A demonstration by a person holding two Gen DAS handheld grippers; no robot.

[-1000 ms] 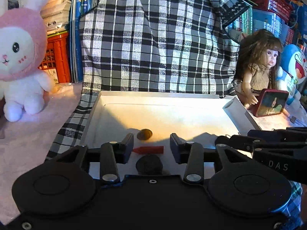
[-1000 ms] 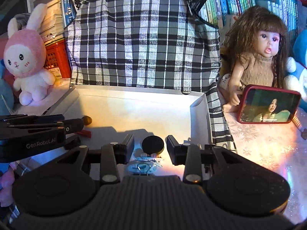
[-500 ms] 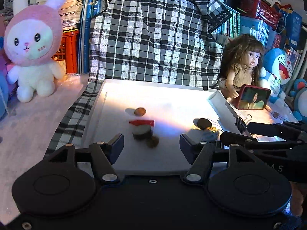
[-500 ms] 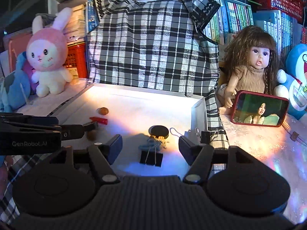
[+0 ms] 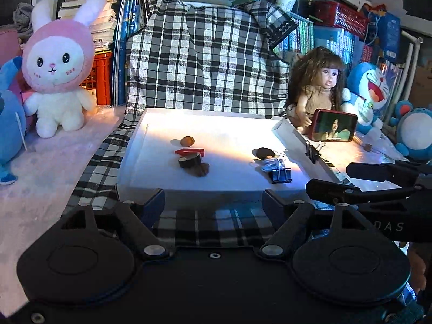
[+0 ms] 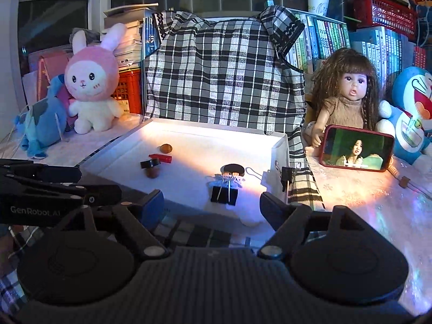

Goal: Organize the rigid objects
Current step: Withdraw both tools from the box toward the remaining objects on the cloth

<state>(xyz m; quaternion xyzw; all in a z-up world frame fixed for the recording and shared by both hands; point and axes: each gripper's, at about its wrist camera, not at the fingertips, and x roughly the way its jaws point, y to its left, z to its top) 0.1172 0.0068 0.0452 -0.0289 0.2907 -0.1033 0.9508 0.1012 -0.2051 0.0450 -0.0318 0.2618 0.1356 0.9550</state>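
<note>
A pale table (image 6: 359, 202) carries a checked cloth (image 5: 100, 162) with a white tray (image 5: 129, 162) on it, a bunny plush (image 5: 58, 64) at its left edge and a doll (image 6: 348, 94) at its right.

A white tray (image 5: 135, 162) (image 6: 113, 151) sat on the plaid cloth, holding two loose groups of small objects. Toward its left lay a round brown nut (image 5: 187, 141) (image 6: 165, 148), a flat red piece (image 5: 189, 151) (image 6: 161, 158) just in front of it, then a black disc (image 5: 189, 160) (image 6: 150, 163) tilted against a brown lump (image 5: 202, 169) (image 6: 152, 173). Well apart, toward the right wall, a dark oval disc (image 5: 264, 152) (image 6: 233, 169) touched a small pale-blue trinket (image 5: 271, 163) (image 6: 226, 180) and a blue binder clip (image 5: 281, 175) (image 6: 224, 195) lying flat.
</note>
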